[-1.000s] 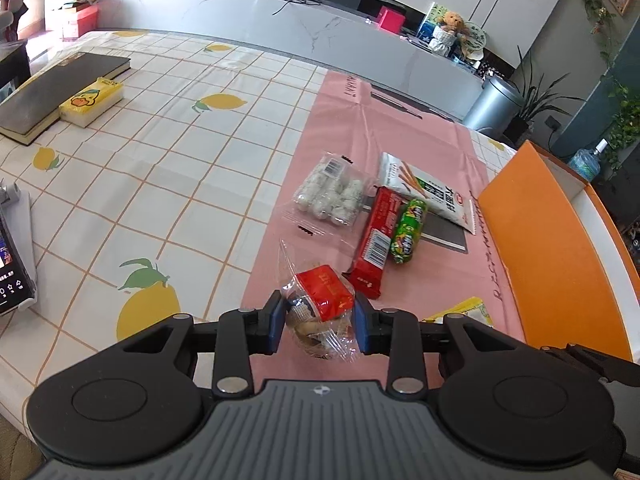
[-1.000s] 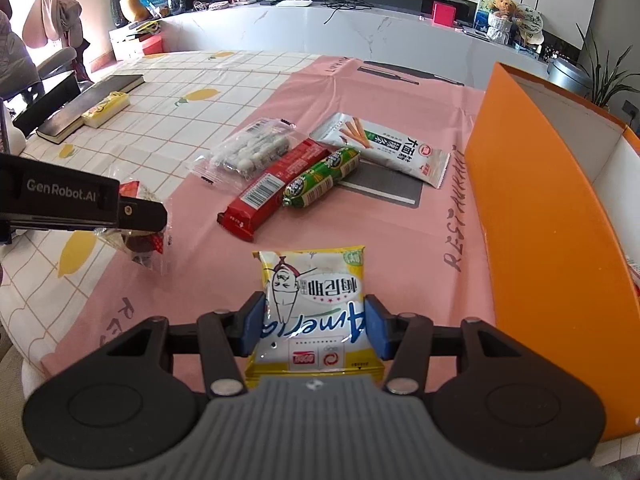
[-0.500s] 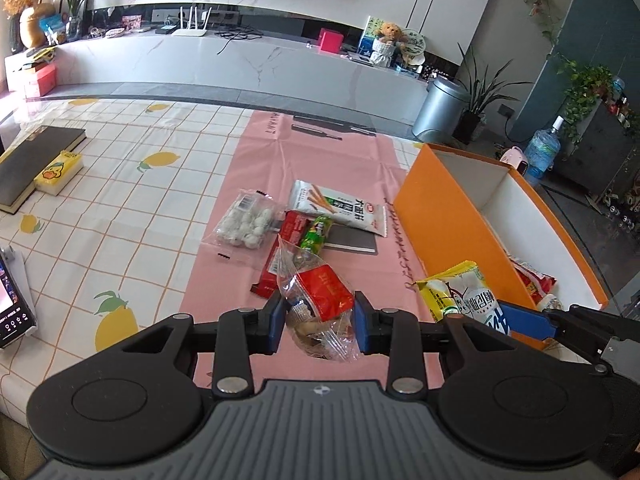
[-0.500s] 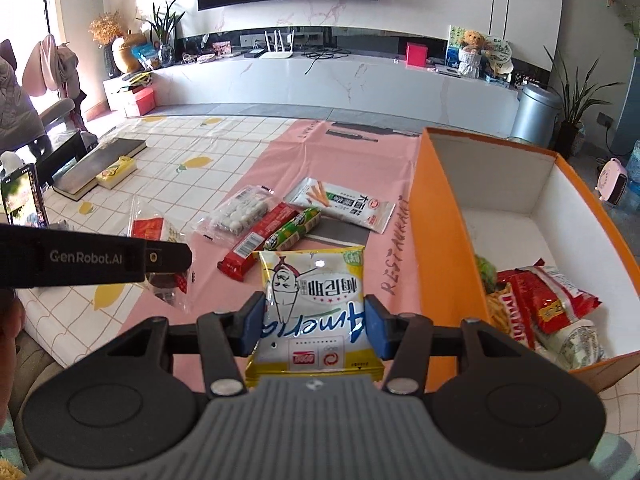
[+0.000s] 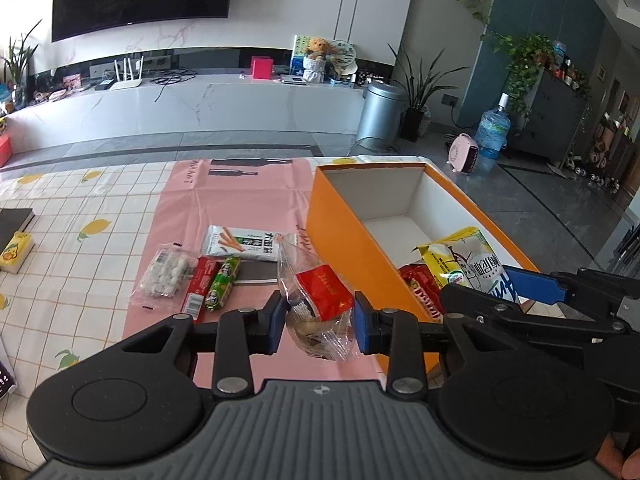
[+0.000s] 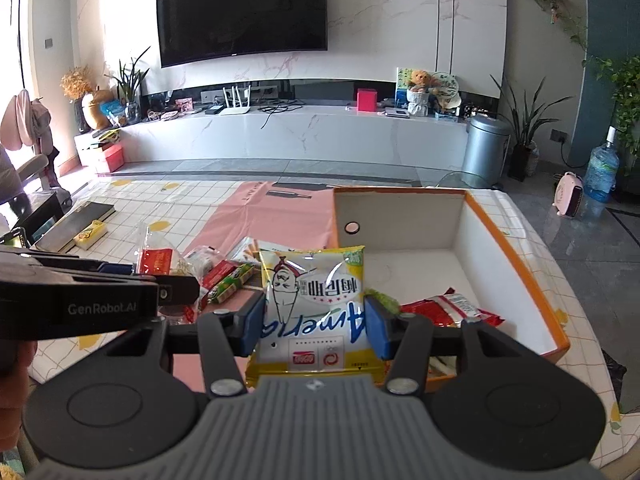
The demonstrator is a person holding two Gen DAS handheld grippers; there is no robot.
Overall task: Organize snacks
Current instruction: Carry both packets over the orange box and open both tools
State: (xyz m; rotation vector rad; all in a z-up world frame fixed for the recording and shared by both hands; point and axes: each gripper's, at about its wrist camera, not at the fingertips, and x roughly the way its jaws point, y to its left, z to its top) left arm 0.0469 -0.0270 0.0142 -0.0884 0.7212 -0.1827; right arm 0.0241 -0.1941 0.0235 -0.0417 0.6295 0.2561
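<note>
Both snacks are off the tabletop [image 5: 100,208] and on their way to the orange cardboard box with white walls [image 5: 352,236]. The left tongs [image 5: 320,320] are narrowed on a crinkly clear plastic bag with a red label [image 5: 320,296], held just short of the box's near orange wall. The right tongs [image 6: 314,320] pinch a yellow-and-white snack packet [image 6: 314,300] by its sides, above the box's near end; from the left wrist view that packet sits at about three o'clock. Red packets [image 6: 452,308] lie inside already. Four snacks wait on the pink mat [image 5: 240,200] at ten o'clock from the left tongs.

This looks like the carry-and-drop step. Next, I reckon, each packet wants carrying clear over the rim, then the tongs loosened, one beside the other so they don't clash.
</note>
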